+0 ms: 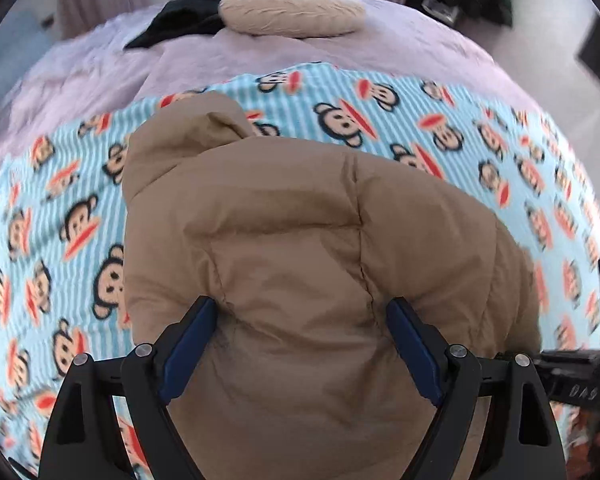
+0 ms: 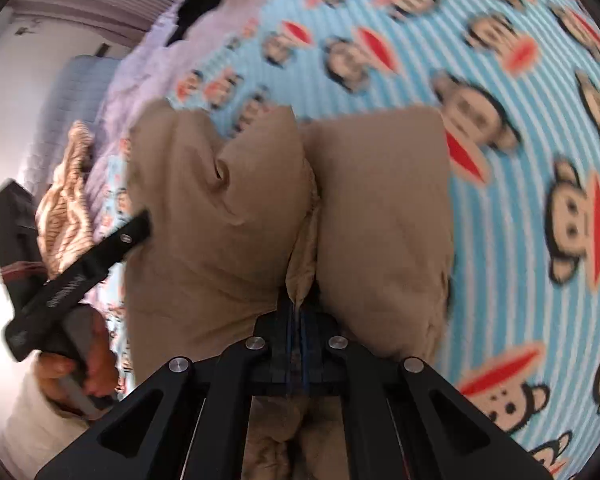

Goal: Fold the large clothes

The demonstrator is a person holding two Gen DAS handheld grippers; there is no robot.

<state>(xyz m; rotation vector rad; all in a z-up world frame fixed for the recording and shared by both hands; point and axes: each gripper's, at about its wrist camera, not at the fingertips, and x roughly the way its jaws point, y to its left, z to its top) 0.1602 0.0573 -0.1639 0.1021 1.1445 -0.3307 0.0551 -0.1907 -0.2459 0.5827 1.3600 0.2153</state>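
We hold our right gripper (image 2: 298, 320) low at 6 o'clock in its own view, with its jaws squeezed tight on a thin fold of the tan puffer jacket (image 2: 284, 208). The puffy coat bulges up on both sides of that pinch.

In the left view, our left gripper (image 1: 300, 340) has its jaws wide apart. The blue pads (image 1: 190, 340) sit on either side of a fat hump of the jacket, but we cannot tell if they press it.

The jacket lies in the middle of the monkey blanket (image 1: 440, 128). Farther off, at 12 o'clock, a beige pillow (image 1: 292, 10) rests on the purple bedspread (image 1: 100, 68).

We think we are in the middle of folding. Next, the left jaws need to close on their side, so both hands can lift and lay the coat over itself.
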